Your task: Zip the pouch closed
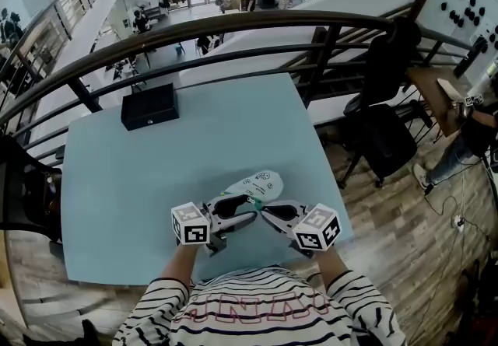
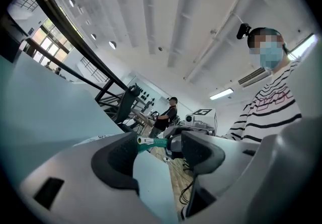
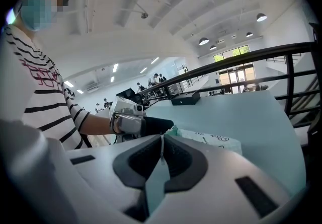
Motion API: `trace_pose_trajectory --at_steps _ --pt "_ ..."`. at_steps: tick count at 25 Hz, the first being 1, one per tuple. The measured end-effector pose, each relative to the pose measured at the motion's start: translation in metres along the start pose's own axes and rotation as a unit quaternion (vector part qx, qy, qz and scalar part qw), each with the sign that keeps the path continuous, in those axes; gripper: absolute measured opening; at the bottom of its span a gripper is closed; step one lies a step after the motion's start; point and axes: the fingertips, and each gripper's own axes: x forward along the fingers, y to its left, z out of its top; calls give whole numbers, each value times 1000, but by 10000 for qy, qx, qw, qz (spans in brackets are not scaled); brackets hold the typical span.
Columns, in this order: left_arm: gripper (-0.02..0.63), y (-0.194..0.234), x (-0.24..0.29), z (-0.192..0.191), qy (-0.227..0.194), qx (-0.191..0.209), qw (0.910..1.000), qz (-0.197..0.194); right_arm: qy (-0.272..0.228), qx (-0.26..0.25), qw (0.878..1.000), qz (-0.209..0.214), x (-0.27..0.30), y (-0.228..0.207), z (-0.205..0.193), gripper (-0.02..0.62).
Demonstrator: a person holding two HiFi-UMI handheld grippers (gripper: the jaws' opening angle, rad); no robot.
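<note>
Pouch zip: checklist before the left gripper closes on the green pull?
1. Pouch lying on the table: ok.
2. Right gripper anchoring: ok, jaws together on a thin pale edge, apparently the pouch's.
3. Left gripper open: ok, jaws apart.
4. Green zip pull lined up: ok, at the left jaw tips, not pinched.
5. How far the zip is already closed: cannot tell.
6. Black box out of the way: ok, at the table's far edge.
</note>
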Motion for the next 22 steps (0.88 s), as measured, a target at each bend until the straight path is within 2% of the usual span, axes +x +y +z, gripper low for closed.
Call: trace_pose_trajectory --at_steps 2,3,4,5,8,10,16,20,22 --pt "257 0 -1 4 -77 83 9999 16 -13 16 10000 -57 -3 -3 0 37" --pt "210 -2 -1 6 -112 108 9999 -10 -16 21 10000 -82 -3 -4 0 37" --pt "134 -2 0 6 -113 142 9998 2 -18 19 10000 -94 -4 -4 0 37" --pt "118 0 1 5 -67 198 9997 103 -19 9 10000 -96 -3 -4 0 37" --pt "118 13 6 -8 246 470 9964 657 5 -43 9999 -93 -1 -2 -1 37" --pt "118 17 9 -12 347 549 9943 840 21 -49 9999 -105 -1 -2 -1 37" --pt "117 18 11 -9 269 328 9951 890 54 -94 9999 -130 -4 -6 -2 37" --pt "42 17 9 -10 296 316 9934 1064 76 -110 9997 -227 -4 -6 -5 37" --pt "29 17 8 -9 301 378 9912 1234 67 -75 9996 -271 -6 -8 -4 37"
